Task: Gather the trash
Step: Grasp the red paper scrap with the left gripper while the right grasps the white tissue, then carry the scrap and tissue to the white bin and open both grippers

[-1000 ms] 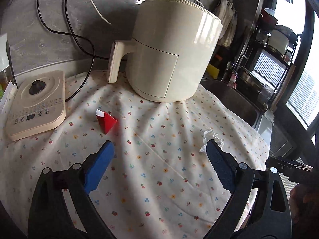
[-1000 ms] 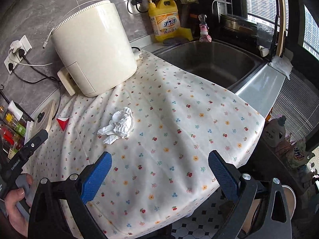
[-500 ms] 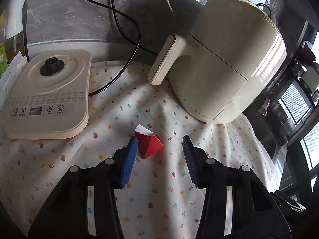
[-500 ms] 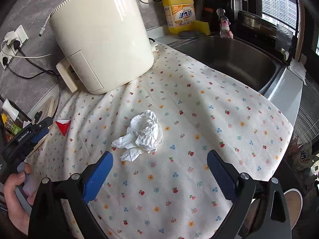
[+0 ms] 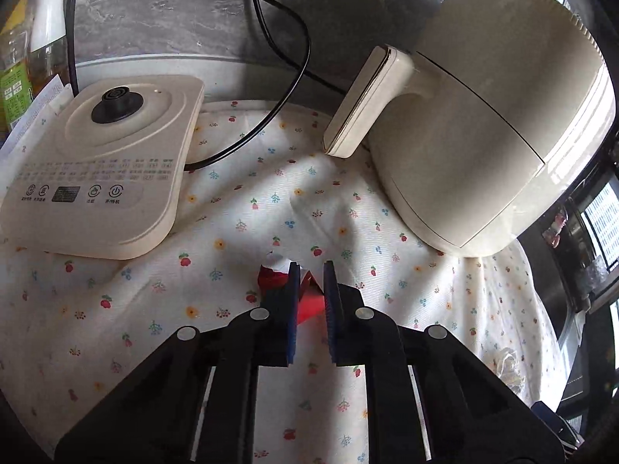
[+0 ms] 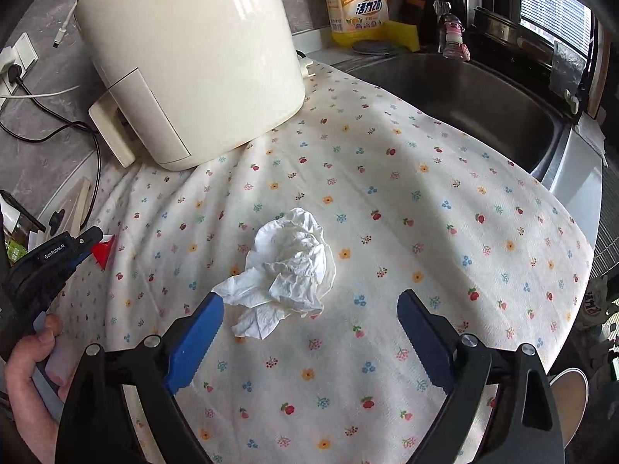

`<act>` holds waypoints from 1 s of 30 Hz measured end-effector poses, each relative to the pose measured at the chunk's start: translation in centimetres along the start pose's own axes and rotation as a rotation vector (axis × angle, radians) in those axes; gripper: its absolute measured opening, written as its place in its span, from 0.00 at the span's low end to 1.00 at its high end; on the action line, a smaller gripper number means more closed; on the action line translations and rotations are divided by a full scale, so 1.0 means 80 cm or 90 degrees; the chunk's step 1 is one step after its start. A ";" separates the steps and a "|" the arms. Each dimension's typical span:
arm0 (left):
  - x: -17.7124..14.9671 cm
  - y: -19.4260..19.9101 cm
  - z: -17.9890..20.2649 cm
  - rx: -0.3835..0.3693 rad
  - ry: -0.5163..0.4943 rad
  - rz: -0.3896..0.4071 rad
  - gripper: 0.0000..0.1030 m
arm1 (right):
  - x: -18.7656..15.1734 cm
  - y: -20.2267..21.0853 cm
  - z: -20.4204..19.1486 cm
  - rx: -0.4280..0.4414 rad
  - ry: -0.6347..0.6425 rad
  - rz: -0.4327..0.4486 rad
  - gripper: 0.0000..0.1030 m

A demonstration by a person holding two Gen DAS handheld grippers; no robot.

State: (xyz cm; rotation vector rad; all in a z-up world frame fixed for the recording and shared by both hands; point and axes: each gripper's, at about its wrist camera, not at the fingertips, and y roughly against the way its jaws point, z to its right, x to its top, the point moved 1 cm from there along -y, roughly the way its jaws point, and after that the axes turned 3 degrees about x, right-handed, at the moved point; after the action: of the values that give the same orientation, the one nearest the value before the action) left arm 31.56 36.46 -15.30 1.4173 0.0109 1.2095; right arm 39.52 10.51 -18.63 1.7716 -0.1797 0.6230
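Daylight enters from the window (image 6: 557,11) right of the tool — soft shadows, glare on the air fryer (image 5: 503,116), fisheye-bent dark edges.

Your left tongs (image 5: 309,270) pinch the small red paper scrap (image 5: 271,276) on the flower-printed cloth (image 6: 387,232) covering the table. Behind it sits the cream kettle base (image 5: 96,170), left of the cream air fryer (image 6: 193,58). The crumpled white tissue (image 6: 290,266) lies just ahead of your right tongs (image 6: 309,328), the steel sink (image 6: 464,96) beyond.
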 end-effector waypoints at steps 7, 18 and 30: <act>-0.005 0.025 -0.006 -0.015 -0.014 0.015 0.12 | 0.008 -0.011 -0.002 -0.002 0.016 -0.005 0.87; -0.039 0.083 0.008 -0.055 -0.041 0.028 0.12 | 0.002 0.021 0.016 0.049 0.014 0.009 0.09; -0.107 0.133 0.091 -0.128 -0.083 0.011 0.12 | -0.054 0.108 0.105 0.032 -0.026 0.030 0.09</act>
State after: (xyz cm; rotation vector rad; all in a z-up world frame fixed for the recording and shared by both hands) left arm 25.77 22.75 -11.01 1.3179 -0.2074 1.0978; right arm 34.81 -0.76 -14.79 1.8343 -0.2355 0.6306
